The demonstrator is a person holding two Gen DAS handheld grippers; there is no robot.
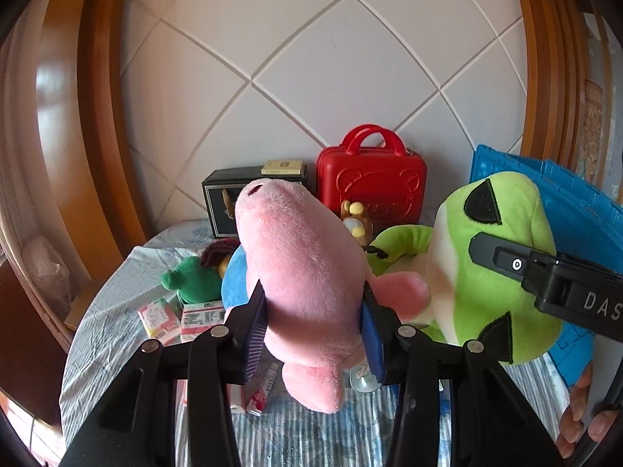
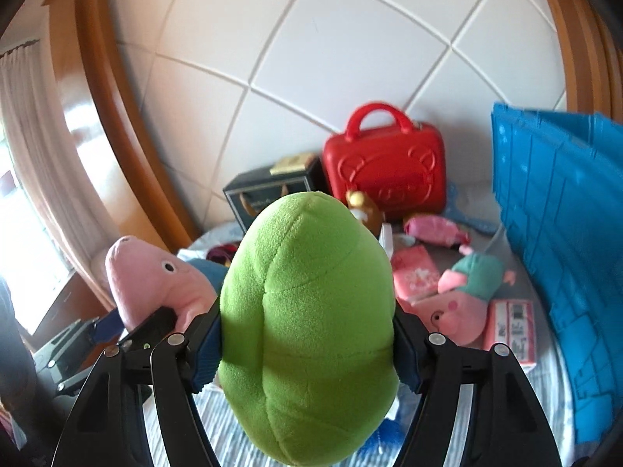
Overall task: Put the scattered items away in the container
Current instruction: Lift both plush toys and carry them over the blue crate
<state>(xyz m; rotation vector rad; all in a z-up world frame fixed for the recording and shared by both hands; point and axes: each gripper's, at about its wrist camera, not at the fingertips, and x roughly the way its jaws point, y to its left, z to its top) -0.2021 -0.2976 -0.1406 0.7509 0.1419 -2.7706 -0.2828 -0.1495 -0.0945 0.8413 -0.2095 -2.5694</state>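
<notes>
Nearest, the left gripper [image 1: 313, 327] clamps a pink plush pig toy [image 1: 303, 284], and on its right the right gripper [image 2: 307, 344] squeezes a lime-green plush frog toy [image 2: 307, 311], both held above the striped bedsheet [image 1: 303, 439]. Farther right stands the blue ribbed plastic crate [image 2: 560, 210]; its inside is hidden. Farthest, a shut red plastic toy suitcase [image 1: 372, 185] stands against the wall.

We've got a bed with a striped sheet [image 1: 117, 311], and lying on it are a red case [image 2: 385, 171], a blue crate [image 2: 557, 233], a black box [image 1: 233, 202], small packets [image 1: 183, 319] and a pink pig plush [image 2: 455, 303].
</notes>
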